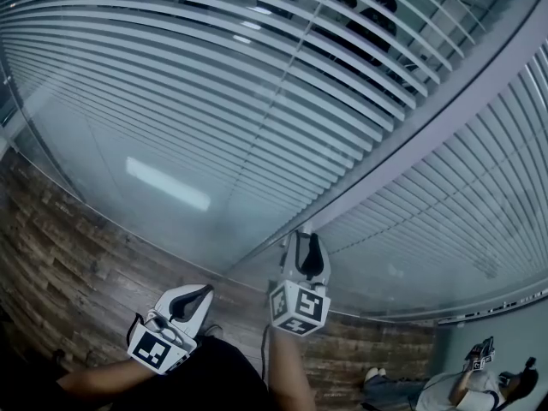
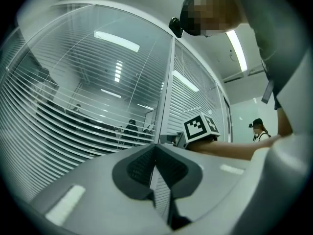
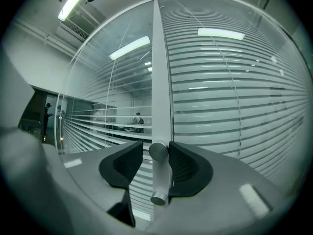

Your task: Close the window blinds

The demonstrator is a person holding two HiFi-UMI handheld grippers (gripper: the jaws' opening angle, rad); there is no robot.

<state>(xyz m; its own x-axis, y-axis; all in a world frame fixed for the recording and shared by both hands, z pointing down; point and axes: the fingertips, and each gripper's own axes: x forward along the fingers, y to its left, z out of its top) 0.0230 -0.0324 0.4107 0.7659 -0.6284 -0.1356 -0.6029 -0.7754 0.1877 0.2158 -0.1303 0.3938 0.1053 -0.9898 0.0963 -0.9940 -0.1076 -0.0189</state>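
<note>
Right gripper sits loose around the knob, not clamping; left gripper clenched, empty. Blinds look part-open, so probably re-clamp and twist

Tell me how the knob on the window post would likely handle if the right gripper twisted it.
The knob looks like smooth bare metal, so probably slippery, though the textured fingers should help. Round and fixed to the post, it would likely turn in place, not come away. It looks solid, unlikely to bend.
</note>
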